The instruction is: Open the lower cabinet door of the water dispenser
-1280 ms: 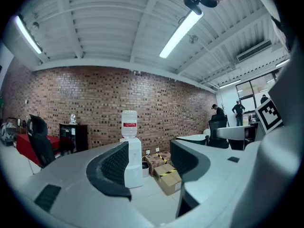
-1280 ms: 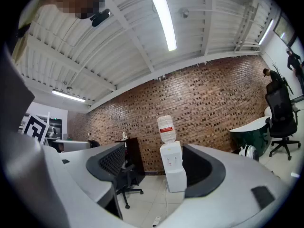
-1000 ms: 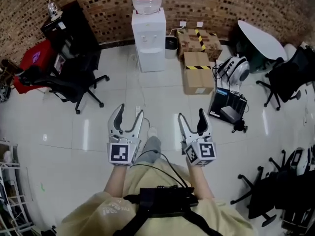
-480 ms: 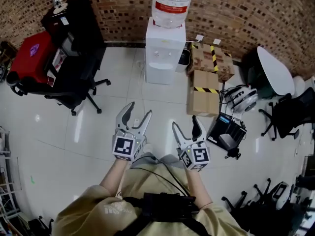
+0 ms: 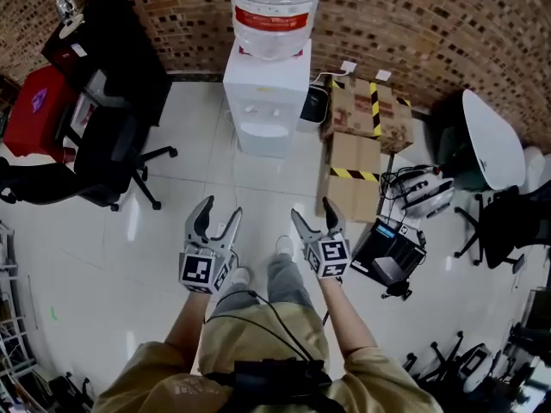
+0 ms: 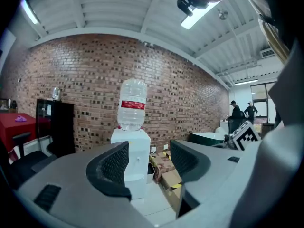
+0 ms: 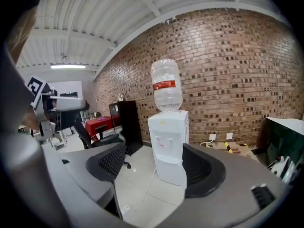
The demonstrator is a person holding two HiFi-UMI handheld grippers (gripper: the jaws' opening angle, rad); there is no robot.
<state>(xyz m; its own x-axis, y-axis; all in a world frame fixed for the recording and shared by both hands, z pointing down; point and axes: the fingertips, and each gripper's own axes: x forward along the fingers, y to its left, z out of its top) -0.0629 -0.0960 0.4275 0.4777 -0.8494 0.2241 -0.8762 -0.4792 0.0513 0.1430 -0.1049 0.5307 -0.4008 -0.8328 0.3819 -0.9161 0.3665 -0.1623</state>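
The white water dispenser stands against the brick wall with a clear bottle on top. Its lower front panel looks closed. Both grippers hover over the tiled floor, well short of the dispenser. My left gripper is open with nothing between its jaws. My right gripper is open and empty too. In the left gripper view the dispenser shows far off, between the jaws of the left gripper. The right gripper view shows the dispenser beyond the right gripper.
A black office chair, a black cabinet and a red table stand at the left. Right of the dispenser are a small black bin, taped cardboard boxes and a black device on the floor.
The person has walked toward the dispenser, which now looks larger and nearer. Both grippers have moved forward and lower, jaws unchanged.
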